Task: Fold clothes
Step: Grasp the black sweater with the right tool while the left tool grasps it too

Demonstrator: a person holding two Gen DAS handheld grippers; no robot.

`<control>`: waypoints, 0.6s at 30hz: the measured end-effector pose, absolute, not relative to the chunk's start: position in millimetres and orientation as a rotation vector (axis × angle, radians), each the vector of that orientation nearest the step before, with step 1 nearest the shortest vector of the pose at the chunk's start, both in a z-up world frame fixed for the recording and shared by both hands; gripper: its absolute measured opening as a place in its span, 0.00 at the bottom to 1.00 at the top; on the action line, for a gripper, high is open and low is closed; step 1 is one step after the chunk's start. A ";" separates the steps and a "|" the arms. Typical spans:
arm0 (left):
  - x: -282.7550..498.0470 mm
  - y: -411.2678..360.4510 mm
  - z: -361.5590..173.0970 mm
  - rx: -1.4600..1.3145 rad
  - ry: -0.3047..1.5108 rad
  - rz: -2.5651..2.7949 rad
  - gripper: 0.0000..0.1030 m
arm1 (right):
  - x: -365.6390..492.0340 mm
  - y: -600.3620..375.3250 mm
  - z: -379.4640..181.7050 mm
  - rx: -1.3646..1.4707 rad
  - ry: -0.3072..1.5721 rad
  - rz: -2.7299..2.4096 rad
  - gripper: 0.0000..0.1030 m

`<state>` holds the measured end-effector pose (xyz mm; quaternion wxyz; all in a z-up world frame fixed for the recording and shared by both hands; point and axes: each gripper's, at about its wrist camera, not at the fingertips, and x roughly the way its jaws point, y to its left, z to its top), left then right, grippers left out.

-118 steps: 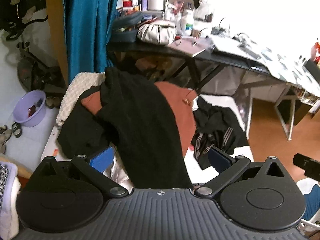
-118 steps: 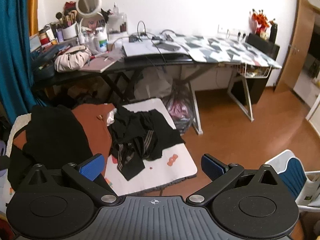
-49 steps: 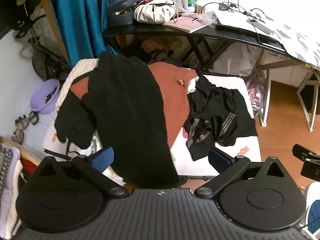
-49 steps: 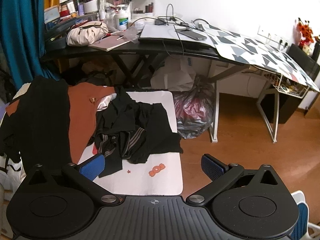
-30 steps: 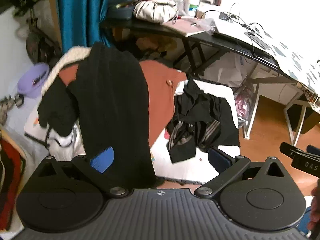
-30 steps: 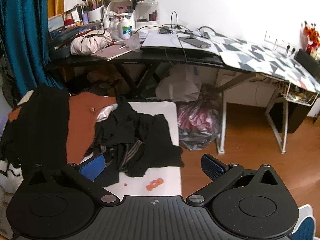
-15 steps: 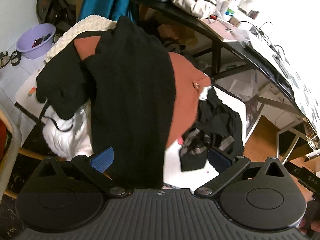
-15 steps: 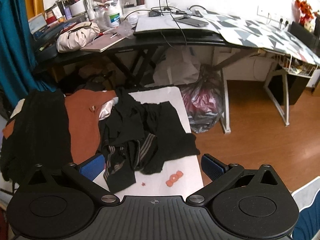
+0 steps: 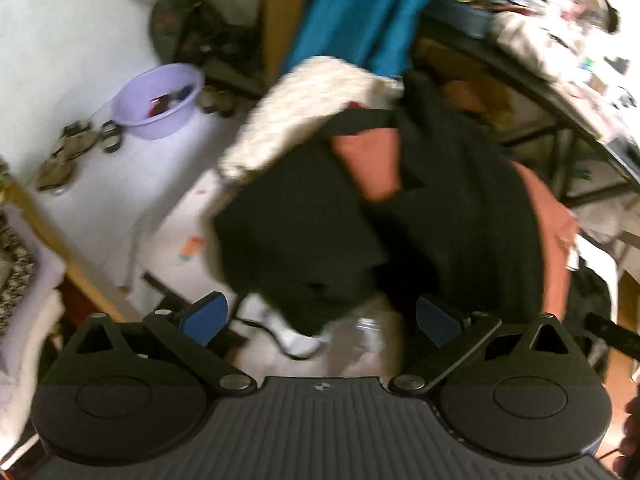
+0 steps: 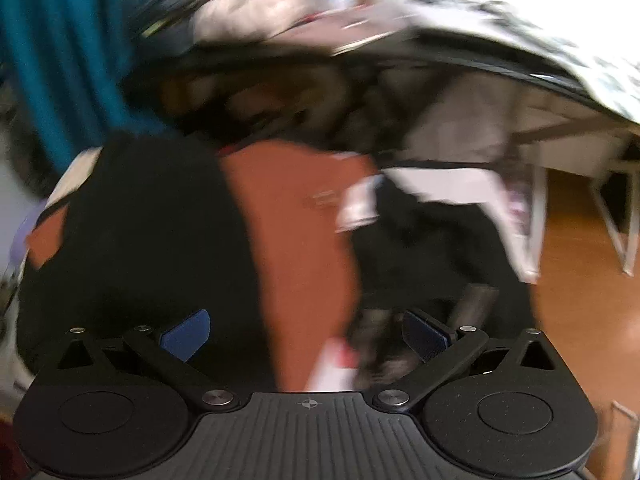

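Note:
A pile of clothes lies on a low white table. A long black garment (image 9: 472, 216) drapes over a rust-orange garment (image 9: 372, 168), with a cream knit (image 9: 296, 108) at the pile's far end. My left gripper (image 9: 320, 316) is open and empty above the pile's near edge. In the blurred right wrist view the black garment (image 10: 160, 240) and the orange one (image 10: 296, 232) lie side by side, with a crumpled black striped garment (image 10: 424, 248) to their right. My right gripper (image 10: 304, 336) is open and empty above them.
A lilac basin (image 9: 156, 100) and shoes sit on the floor at left. A teal curtain (image 9: 360, 12) hangs behind the pile. A cluttered black desk (image 9: 552, 92) runs along the back. The white table's edge (image 10: 512, 224) borders wooden floor (image 10: 580, 300) at right.
Both grippers have swung left and dropped closer to the pile; both views are now motion-blurred. The clothes have not moved. Both grippers stay open.

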<state>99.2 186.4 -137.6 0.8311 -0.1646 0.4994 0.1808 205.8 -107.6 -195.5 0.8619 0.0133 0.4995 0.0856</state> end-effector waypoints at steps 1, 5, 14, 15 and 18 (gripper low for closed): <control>98.2 196.9 -141.1 -0.357 1.066 0.402 1.00 | 208.8 -84.7 -203.2 0.005 1.054 0.216 0.99; 93.7 230.8 -155.9 -0.410 1.098 0.466 1.00 | 218.9 -2.1 -228.6 -0.072 1.084 0.357 0.99; 82.8 270.2 -178.0 -0.449 1.126 0.531 1.00 | 226.4 81.3 -252.7 -0.190 1.094 0.423 0.88; 83.2 271.6 -179.9 -0.445 1.128 0.530 1.00 | 230.9 78.1 -253.7 -0.156 1.104 0.413 0.82; 89.7 271.4 -186.9 -0.427 1.128 0.508 1.00 | 243.6 63.2 -250.2 -0.030 1.125 0.396 0.42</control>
